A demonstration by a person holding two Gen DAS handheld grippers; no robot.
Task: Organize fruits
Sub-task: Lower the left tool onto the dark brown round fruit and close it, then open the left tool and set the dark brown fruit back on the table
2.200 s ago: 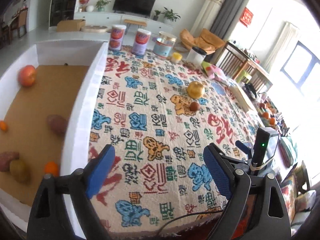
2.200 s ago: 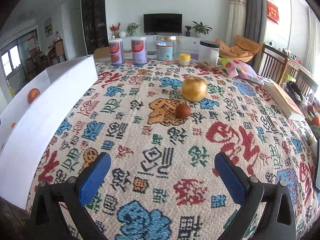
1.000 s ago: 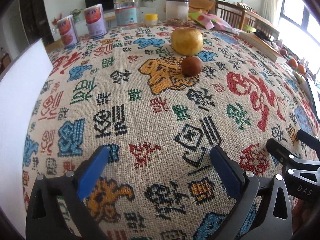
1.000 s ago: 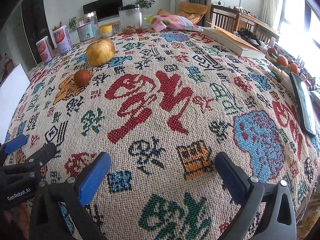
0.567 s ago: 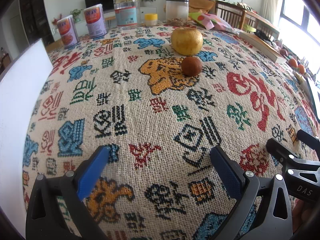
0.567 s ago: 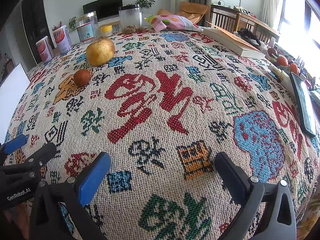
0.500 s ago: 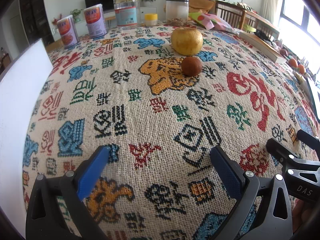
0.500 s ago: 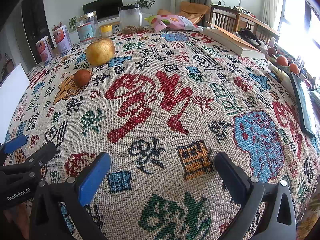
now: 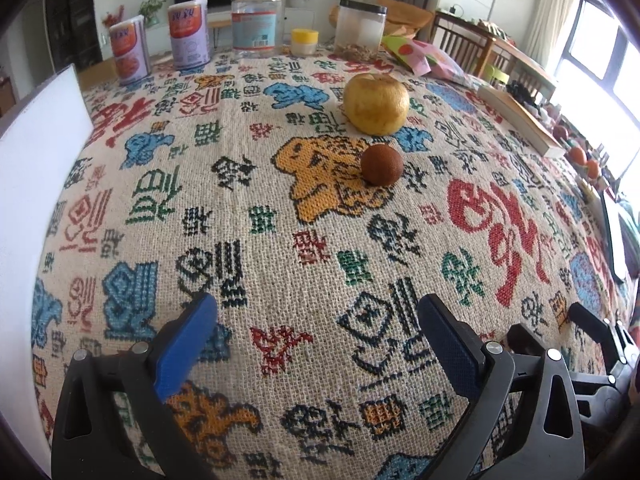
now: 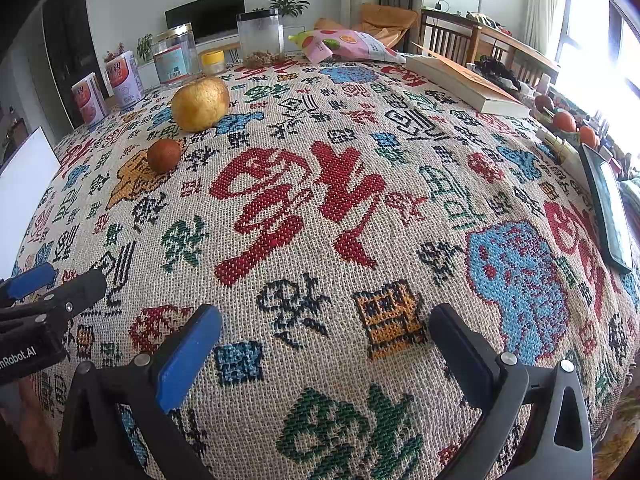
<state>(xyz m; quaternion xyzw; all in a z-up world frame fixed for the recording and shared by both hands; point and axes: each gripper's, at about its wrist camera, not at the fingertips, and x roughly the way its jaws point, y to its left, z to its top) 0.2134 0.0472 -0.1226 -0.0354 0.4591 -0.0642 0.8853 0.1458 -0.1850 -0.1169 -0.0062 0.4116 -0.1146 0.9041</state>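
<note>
A large yellow fruit [image 9: 376, 103] and a small brown round fruit [image 9: 381, 164] lie close together on the patterned tablecloth [image 9: 240, 208]; both also show in the right wrist view, the yellow fruit [image 10: 200, 103] and the brown fruit [image 10: 163, 155]. A white box wall [image 9: 32, 184] stands at the left edge. My left gripper [image 9: 318, 330] is open and empty, low over the cloth, well short of the fruits. My right gripper [image 10: 326, 334] is open and empty over the cloth's near right part, its side showing in the left wrist view [image 9: 592, 344].
Two purple cans [image 9: 158, 46], a clear jar [image 9: 258, 24], a small yellow-lidded jar [image 9: 305, 41] and a black-lidded container [image 9: 361, 28] line the far edge. A pink snack bag [image 10: 344, 46], a book [image 10: 468, 80] and a dark tablet [image 10: 608, 208] lie at the right.
Since 2.2 s ago the left gripper swung right, away from the box's inside, toward the two fruits; the right gripper turned right. Over the last second nothing has visibly moved.
</note>
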